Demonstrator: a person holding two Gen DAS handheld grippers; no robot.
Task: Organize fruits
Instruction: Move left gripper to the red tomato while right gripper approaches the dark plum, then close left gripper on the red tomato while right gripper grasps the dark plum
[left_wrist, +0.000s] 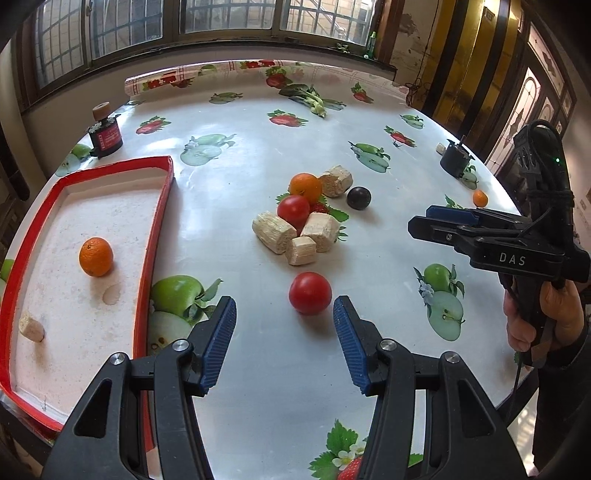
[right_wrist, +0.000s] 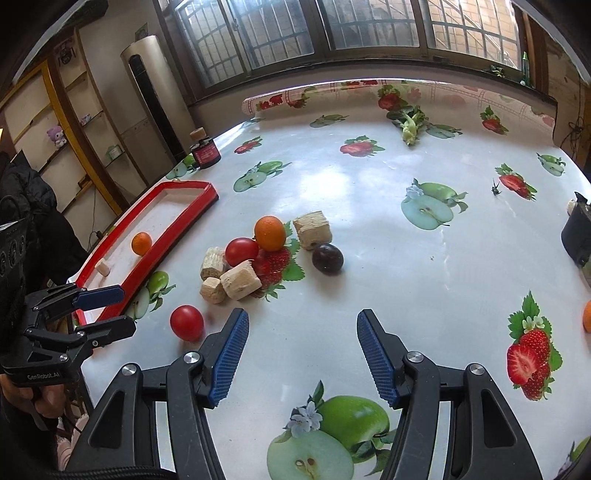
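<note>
Looking down along both claws, we saw the left claw (left_wrist: 284, 321) released, its jaws spread with nothing between them, hovering above the bench (left_wrist: 369, 147) just short of a loose red tomato (left_wrist: 310, 293). The right claw (right_wrist: 303, 343) was likewise released and empty, over bare cloth nearer the bench's right edge. A red-rimmed tray (left_wrist: 157, 236) lay along the left edge; inside it sat one orange (left_wrist: 96, 256) and, toward the tray's near end, a pale block (left_wrist: 31, 326). Near the middle of the bench a cluster lay together: a second orange (left_wrist: 305, 187) touching a second tomato (left_wrist: 293, 210), with several pale blocks (left_wrist: 271, 229) packed around them. A dark plum (left_wrist: 358, 198) rested just beside that cluster, apart from it. A small orange (left_wrist: 480, 198) sat alone close to the right edge, and a leafy green vegetable (left_wrist: 310, 98) lay near the far edge.
</note>
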